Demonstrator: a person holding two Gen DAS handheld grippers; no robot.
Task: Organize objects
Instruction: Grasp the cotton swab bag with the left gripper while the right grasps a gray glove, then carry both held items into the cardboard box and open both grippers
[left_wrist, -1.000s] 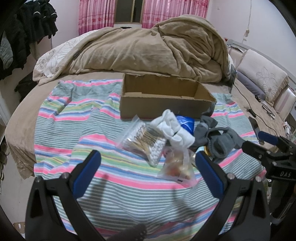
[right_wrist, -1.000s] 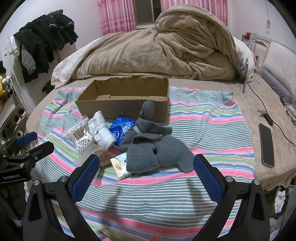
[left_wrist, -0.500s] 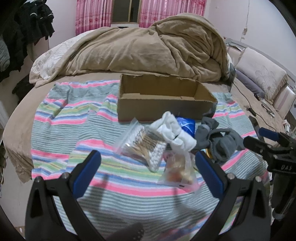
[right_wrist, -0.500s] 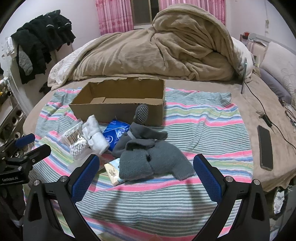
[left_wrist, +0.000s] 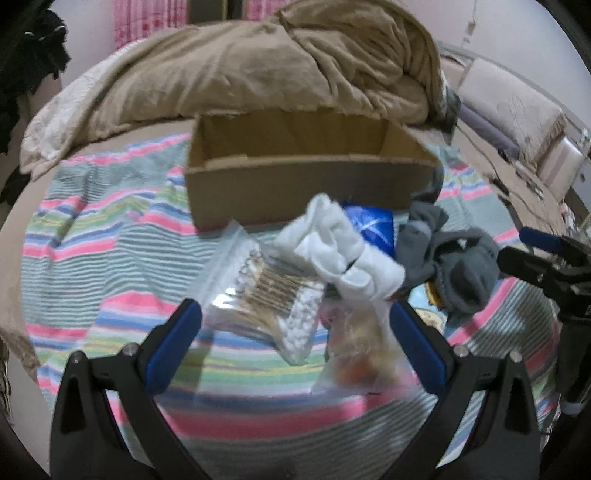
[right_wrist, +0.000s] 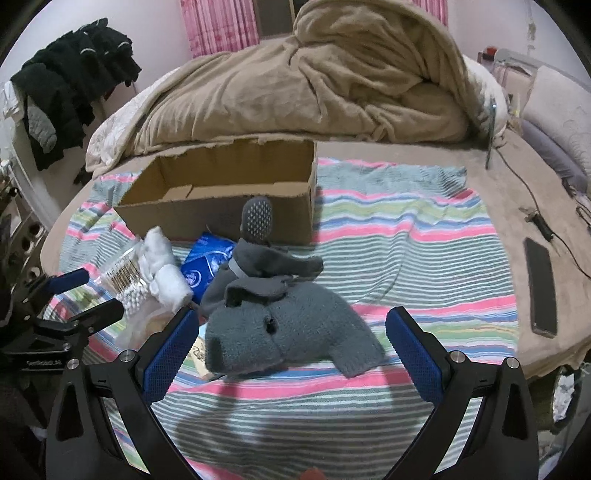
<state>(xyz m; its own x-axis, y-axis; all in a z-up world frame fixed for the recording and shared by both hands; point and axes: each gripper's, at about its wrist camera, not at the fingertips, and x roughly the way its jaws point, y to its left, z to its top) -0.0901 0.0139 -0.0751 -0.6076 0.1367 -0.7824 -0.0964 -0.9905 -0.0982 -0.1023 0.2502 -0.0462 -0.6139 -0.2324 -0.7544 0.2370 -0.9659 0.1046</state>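
Observation:
An open cardboard box (left_wrist: 295, 184) (right_wrist: 229, 206) stands on a striped blanket (left_wrist: 92, 258). In front of it lies a pile: a clear bag of cotton swabs (left_wrist: 266, 291) (right_wrist: 122, 277), white socks (left_wrist: 343, 251) (right_wrist: 162, 269), a blue packet (left_wrist: 373, 225) (right_wrist: 207, 262), a clear bag of small items (left_wrist: 362, 354), and grey knitted socks (left_wrist: 458, 266) (right_wrist: 280, 328). My left gripper (left_wrist: 295, 343) is open, low over the swab bag. My right gripper (right_wrist: 291, 350) is open, just in front of the grey socks. Each gripper shows in the other's view.
A rumpled tan duvet (right_wrist: 314, 85) fills the bed behind the box. A black phone (right_wrist: 541, 288) and cables (right_wrist: 535, 218) lie on the right. Dark clothes (right_wrist: 66, 85) hang at the left. Pillows (left_wrist: 517, 110) sit at the far right.
Both grippers have moved forward toward the pile. The left one has come down close over the swab bag; the right one has closed in on the grey socks. Nothing on the bed has moved.

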